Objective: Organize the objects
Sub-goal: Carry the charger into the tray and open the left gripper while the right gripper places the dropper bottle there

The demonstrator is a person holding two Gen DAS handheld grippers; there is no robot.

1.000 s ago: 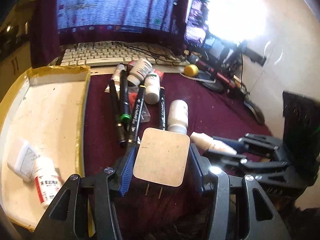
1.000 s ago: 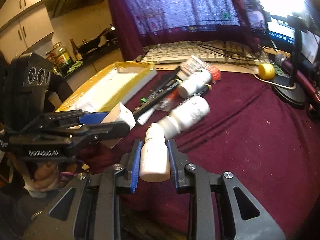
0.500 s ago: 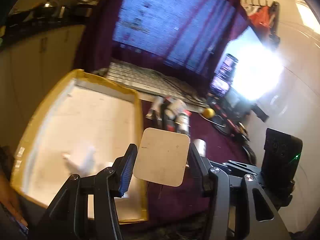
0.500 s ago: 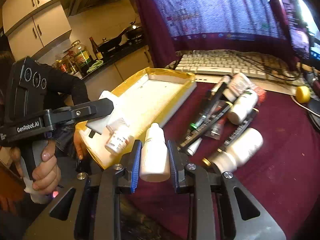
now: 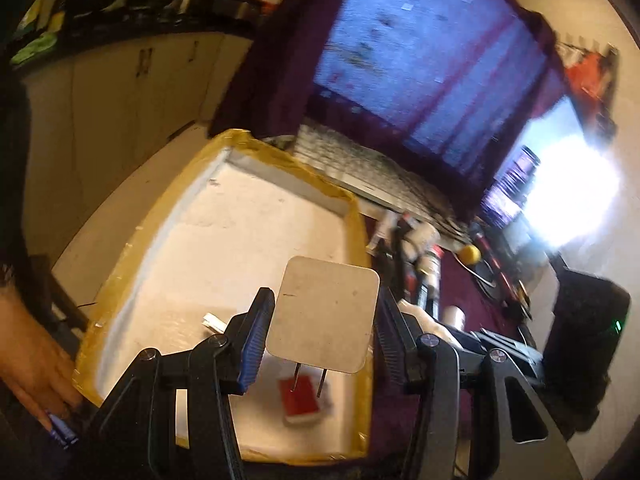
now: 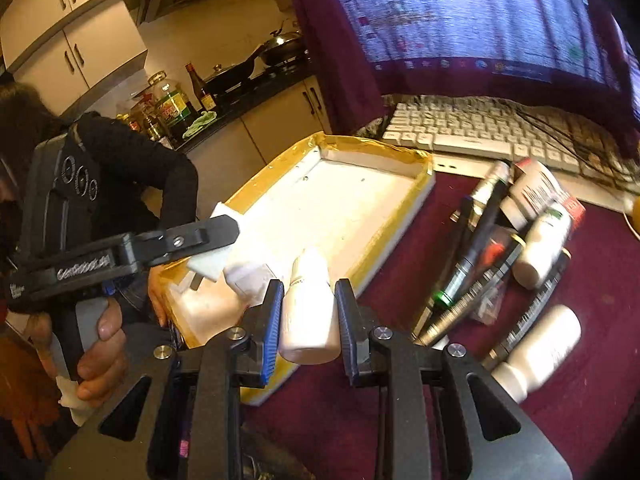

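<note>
We're mid-carry. Left gripper (image 5: 320,340) clamps a white plug adapter (image 5: 323,318) over the tray (image 5: 224,216); right gripper (image 6: 308,320) pinches a small white bottle (image 6: 308,316) above its near edge. Next: lower both, release inside, clear of the red-labelled item (image 5: 302,400) below.

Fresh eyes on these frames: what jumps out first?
First, the white plug adapter clamped in the left tool, held over the yellow-rimmed foam tray. Next, the small white dropper bottle gripped in the right tool at the tray's near corner. To the right, a pile of pens and white bottles lies on the maroon cloth before the keyboard.
</note>
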